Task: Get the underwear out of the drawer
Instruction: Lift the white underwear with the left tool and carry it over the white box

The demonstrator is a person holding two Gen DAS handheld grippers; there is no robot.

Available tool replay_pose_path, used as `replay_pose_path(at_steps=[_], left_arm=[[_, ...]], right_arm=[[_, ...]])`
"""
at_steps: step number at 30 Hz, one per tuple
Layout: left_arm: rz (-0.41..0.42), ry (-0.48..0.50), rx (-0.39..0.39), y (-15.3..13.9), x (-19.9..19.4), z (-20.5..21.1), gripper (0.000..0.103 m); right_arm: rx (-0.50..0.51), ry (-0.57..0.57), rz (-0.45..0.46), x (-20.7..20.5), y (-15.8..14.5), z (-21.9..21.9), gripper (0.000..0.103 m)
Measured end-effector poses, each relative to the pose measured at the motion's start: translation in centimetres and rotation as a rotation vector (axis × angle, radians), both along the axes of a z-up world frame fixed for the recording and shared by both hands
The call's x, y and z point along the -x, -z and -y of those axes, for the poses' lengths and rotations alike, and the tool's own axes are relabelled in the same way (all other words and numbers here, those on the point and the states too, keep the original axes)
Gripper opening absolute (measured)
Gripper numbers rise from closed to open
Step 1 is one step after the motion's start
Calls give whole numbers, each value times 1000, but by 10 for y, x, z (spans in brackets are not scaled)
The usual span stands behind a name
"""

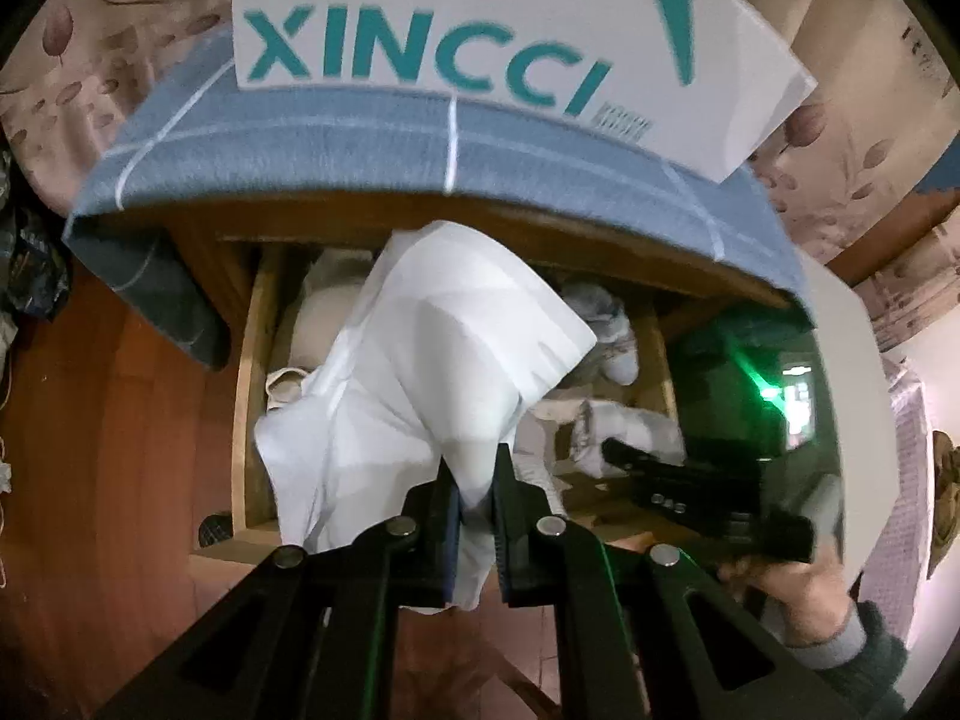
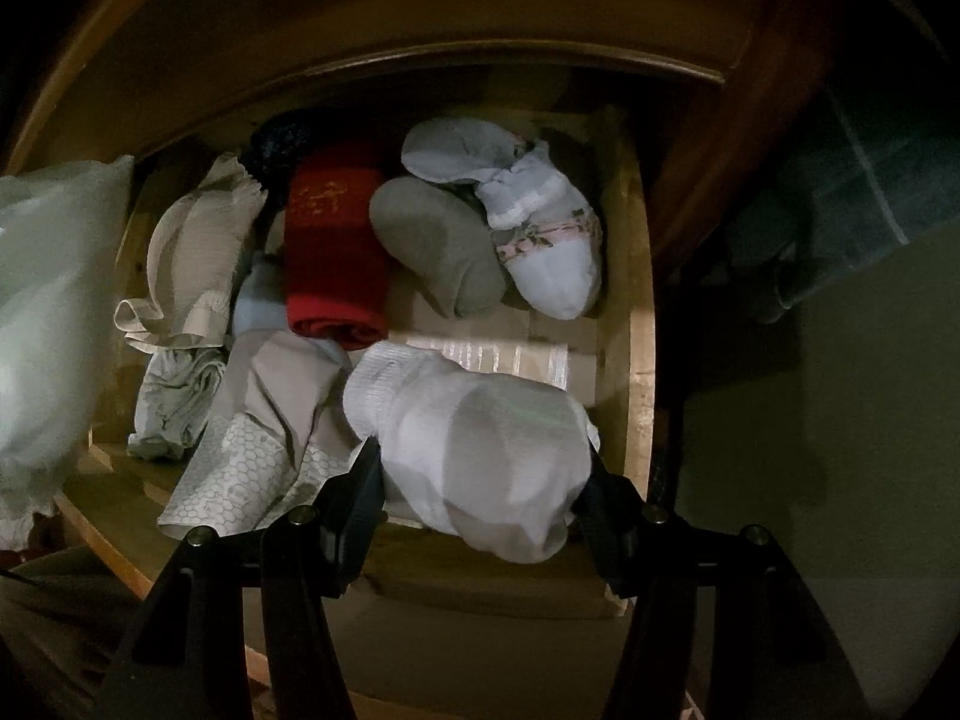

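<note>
Underwear (image 1: 420, 372) hangs over drawer (image 1: 249, 396); box (image 1: 480, 30) on cloth (image 1: 360, 162) behind; sock bundle (image 2: 480, 456) at drawer front.

The left gripper (image 1: 477, 504) points steeply down, jaws pinched nearly together. The right gripper (image 2: 480, 480) also points down, jaws partly spread, a hand (image 1: 798, 588) behind it.
</note>
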State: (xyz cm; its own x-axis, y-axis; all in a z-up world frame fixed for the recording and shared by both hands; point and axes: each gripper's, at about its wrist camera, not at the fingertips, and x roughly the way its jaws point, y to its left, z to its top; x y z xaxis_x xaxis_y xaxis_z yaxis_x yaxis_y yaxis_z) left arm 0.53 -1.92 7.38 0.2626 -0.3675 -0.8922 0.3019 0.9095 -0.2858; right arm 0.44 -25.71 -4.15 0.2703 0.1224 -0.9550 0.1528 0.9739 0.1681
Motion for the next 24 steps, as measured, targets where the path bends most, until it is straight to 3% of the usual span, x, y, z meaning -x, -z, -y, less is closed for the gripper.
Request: replay_pose_path(at_steps=[8,16,24], left_arm=[[42,12,56,-51,10,-8,9],[179,41,92,-132,19,-23,9],[248,37,150,-199,21,-31,8]], right_arm=[[0,4,-11,-1,2,3,56],[5,-1,-13,-2,3,2,56],[-2,7,-13,-5,4,1,56]])
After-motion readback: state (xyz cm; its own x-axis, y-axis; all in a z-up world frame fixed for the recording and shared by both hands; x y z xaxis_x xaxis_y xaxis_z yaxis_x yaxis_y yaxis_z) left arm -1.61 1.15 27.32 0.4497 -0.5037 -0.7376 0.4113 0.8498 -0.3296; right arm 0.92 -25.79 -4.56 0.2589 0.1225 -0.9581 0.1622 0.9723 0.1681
